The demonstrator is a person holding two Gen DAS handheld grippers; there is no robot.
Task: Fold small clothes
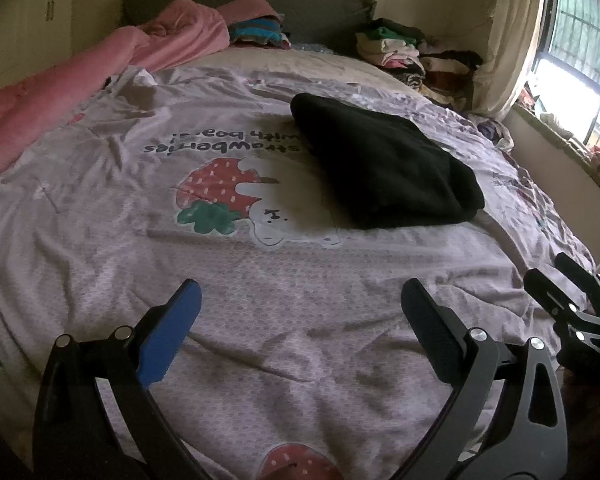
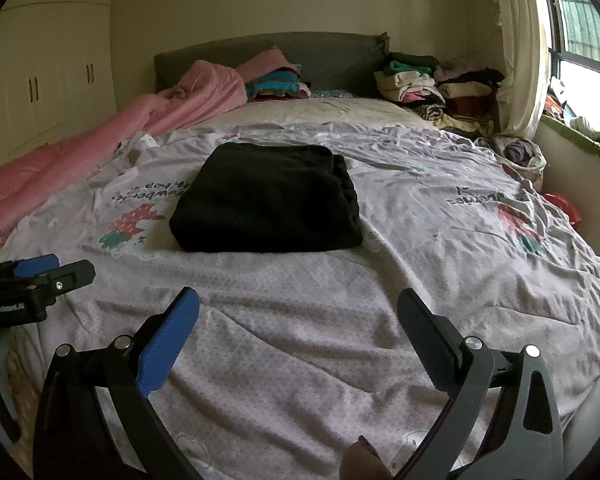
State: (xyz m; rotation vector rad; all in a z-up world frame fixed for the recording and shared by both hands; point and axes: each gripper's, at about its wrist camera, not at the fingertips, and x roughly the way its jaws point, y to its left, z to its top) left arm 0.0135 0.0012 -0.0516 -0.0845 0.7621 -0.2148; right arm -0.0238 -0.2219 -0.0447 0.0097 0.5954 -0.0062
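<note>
The left gripper (image 1: pixel 300 292) hangs above the near part of the bed with its two fingers spread wide and nothing between them — one pad blue, the other black. The right gripper (image 2: pixel 298 300) is held the same way, fingers well apart and empty, just off to the right of the left one; each shows at the edge of the other's view.

Ahead of both claws, well apart from their tips, a folded black garment (image 2: pixel 266 198) lies flat on the lilac quilt (image 2: pixel 380 280). From the left claw it sits forward and to the right; from the right claw, forward and slightly left. It partly covers a strawberry print (image 1: pixel 216 190) and a line of printed lettering on the quilt.

Farther beyond the garment, a pink blanket (image 2: pixel 140 120) is bunched along the left side of the bed, reaching up to the grey headboard (image 2: pixel 324 54). At the far right corner, by the curtain — a heap of folded clothes (image 2: pixel 428 80) is stacked.
</note>
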